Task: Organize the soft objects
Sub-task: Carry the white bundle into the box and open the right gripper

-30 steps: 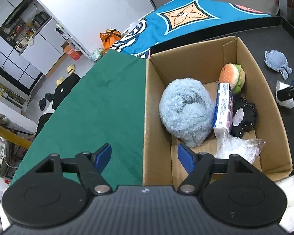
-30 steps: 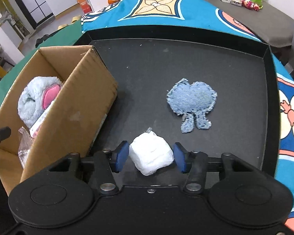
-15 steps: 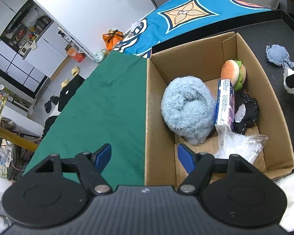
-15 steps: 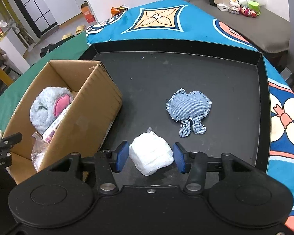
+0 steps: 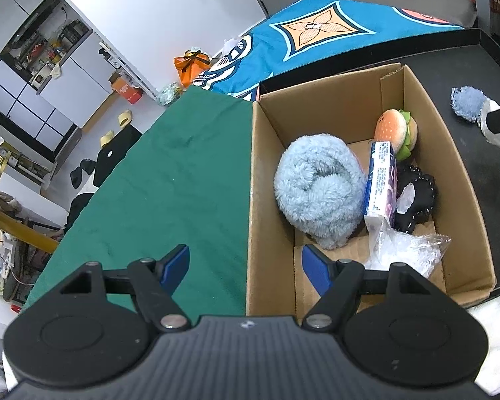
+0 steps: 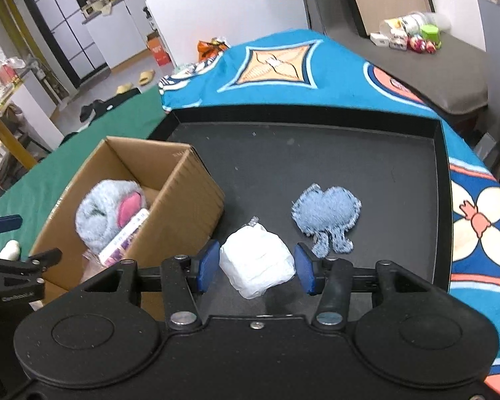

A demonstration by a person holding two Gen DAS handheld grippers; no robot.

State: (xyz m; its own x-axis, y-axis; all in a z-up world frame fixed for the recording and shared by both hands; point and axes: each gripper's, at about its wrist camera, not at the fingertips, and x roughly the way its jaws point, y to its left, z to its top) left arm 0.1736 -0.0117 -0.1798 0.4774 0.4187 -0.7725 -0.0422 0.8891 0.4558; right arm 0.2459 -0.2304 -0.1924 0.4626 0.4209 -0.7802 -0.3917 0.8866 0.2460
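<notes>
The black left gripper [image 6: 3, 286], at nine o'clock in the right wrist view, has small letters on it. They are too blurry to read.

Box wall hides the fluffy blue plush's [image 6: 108, 215] lower half; packet [image 6: 125, 243] print is illegible.

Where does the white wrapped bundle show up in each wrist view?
Left wrist: white bundle at the far right edge, beyond the cardboard box.
Right wrist: lower centre, between the right gripper pads, on the black tray.
Shared landmark: the denim plush beside it.
</notes>
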